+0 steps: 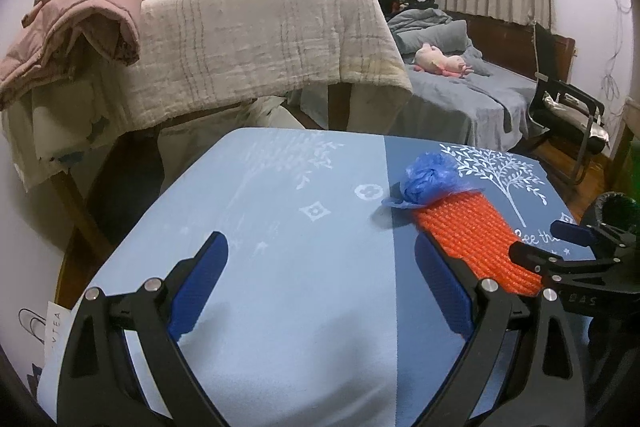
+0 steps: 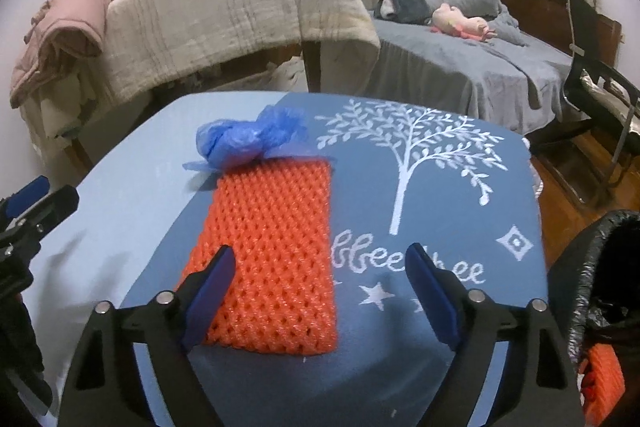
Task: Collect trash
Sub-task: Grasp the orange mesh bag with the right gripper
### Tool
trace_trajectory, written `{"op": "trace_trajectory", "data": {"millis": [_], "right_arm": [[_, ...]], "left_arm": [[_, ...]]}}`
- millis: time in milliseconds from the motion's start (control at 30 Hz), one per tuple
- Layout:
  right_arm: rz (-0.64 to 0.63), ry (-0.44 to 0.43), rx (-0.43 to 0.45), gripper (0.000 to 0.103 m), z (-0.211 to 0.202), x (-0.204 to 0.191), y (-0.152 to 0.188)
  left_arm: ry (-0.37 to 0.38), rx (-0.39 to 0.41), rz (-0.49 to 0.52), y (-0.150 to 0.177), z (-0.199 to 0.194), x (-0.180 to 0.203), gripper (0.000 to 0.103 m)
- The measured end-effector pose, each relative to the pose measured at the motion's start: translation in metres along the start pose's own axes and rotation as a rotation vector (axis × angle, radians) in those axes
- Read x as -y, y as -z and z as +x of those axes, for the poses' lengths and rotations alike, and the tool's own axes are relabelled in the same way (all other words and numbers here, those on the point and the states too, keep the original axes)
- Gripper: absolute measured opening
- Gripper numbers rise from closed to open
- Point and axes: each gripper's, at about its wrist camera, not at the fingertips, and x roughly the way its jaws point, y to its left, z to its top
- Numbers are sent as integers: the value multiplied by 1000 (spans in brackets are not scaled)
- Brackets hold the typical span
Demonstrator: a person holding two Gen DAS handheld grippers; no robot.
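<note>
The orange foam net (image 2: 272, 251) lies flat on the blue tablecloth (image 2: 440, 367), its far end touching a crumpled blue plastic bag (image 2: 244, 139) at about 11 o'clock in the right wrist view. The right gripper (image 2: 320, 291) hangs low over the net's near end, jaws wide and holding nothing, one pad over the net and the other over bare cloth. The left gripper (image 1: 320, 287) sits beside it at 9 o'clock, also wide and empty. A bin lined with a black bag (image 2: 600, 287) stands at 3 o'clock off the table edge, an orange piece already inside. I judge this the reach for the net; next, shift left, drop and close across it
</note>
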Motion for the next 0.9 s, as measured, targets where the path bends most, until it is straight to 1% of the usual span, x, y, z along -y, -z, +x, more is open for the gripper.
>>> {"op": "trace_trajectory", "data": {"millis": [233, 333, 433, 500, 600, 733, 800, 833, 900], "right_arm": [[-21, -27, -60, 73, 12, -8, 2], [-20, -47, -78, 65, 16, -9, 2], [-19, -74, -88, 55, 17, -10, 2], [-27, -93, -90, 44, 17, -11, 2], [-43, -108, -89, 35, 16, -15, 3], [-38, -128, -86, 26, 14, -14, 3], [-49, -132, -78, 16, 11, -14, 2], [-59, -133, -73, 14, 9, -15, 3], [-67, -135, -69, 14, 5, -15, 3]], "left_arm": [[3, -11, -10, 4, 4, 0, 92], [3, -16, -14, 5, 5, 0, 92], [3, -18, -14, 6, 7, 0, 92], [3, -19, -14, 7, 7, 0, 92], [2, -20, -13, 7, 7, 1, 92], [2, -20, -10, 8, 6, 3, 92], [3, -20, -9, 9, 5, 3, 92], [3, -20, -8, 9, 5, 4, 92], [4, -20, -5, 9, 4, 6, 92]]}}
